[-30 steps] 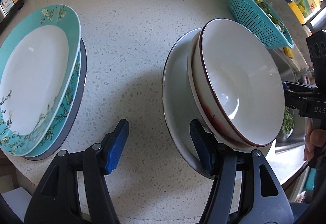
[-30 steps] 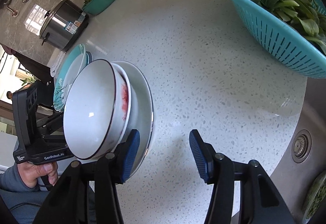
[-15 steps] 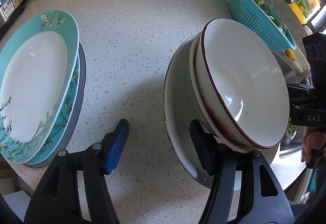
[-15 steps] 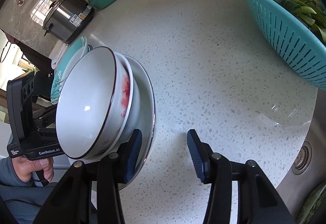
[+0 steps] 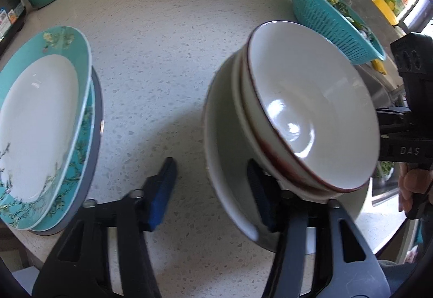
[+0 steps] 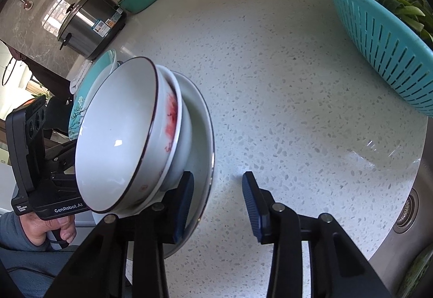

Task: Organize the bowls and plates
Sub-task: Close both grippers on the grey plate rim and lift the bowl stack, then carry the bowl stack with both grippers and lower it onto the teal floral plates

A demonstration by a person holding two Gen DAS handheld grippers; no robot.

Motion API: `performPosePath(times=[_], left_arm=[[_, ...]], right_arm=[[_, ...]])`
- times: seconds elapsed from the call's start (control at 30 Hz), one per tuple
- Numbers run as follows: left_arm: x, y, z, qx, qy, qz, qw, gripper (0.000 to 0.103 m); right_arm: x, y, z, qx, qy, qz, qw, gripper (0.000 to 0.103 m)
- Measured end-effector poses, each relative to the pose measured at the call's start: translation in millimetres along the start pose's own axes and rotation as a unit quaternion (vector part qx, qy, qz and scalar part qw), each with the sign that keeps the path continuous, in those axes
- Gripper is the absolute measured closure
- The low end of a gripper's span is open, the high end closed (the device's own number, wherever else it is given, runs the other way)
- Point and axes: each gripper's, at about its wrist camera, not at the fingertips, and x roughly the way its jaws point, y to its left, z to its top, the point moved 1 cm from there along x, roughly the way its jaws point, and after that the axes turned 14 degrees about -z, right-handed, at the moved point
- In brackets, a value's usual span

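The left gripper (image 5: 211, 187) stands with its fingers wide apart and nothing between them; the right finger is tucked under the near rim of the white plate (image 5: 224, 162), which carries two nested bowls (image 5: 305, 119), the upper with a dark red rim. The right gripper (image 6: 217, 203) is spread wide as well, its left finger under the opposite rim of the same plate, its right finger over bare counter (image 6: 297, 81). So the stack appears to rest on one finger from each side — whether it is off the counter or only tipped cannot be told. By the look of it this is glazed ceramic: stiff, heavy for two single fingers, slick and breakable, and the bowls sit loose, so they could slide if the plate tilts. The safer hold would be a pinch on the plate's rim from both sides, kept level. Off to the left of the left gripper's fingers lies a pile of teal flowered plates (image 5: 40, 119) on the counter, likely where the plate belongs. The contact under the plate is hidden by the fingers themselves, the left view is blurred, and the lower bowl shows only as a rim with red marks. A teal colander (image 6: 379, 35) of greens stands beyond the right gripper's right finger.
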Motion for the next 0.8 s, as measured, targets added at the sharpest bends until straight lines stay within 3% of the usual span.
performPosePath(times=[0.1,0.23,0.37,0.8], left_arm=[[6,-7,2,0.011,0.01,-0.014,0.9998,0.081],[9,-10,6,0.013,0.007,-0.017,0.9998,0.082],[11,-11,9,0.014,0.009,-0.02,0.9997,0.082],[17,-15,14,0.024,0.012,-0.02,0.9995,0.085]], right_arm=[[2,1,-1,0.009,0.006,0.008,1.0,0.067],[4,2,-2,0.014,0.007,0.014,1.0,0.069],[5,3,-2,0.023,0.009,0.028,0.999,0.079],[4,-1,-6,0.049,-0.003,0.018,0.999,0.081]])
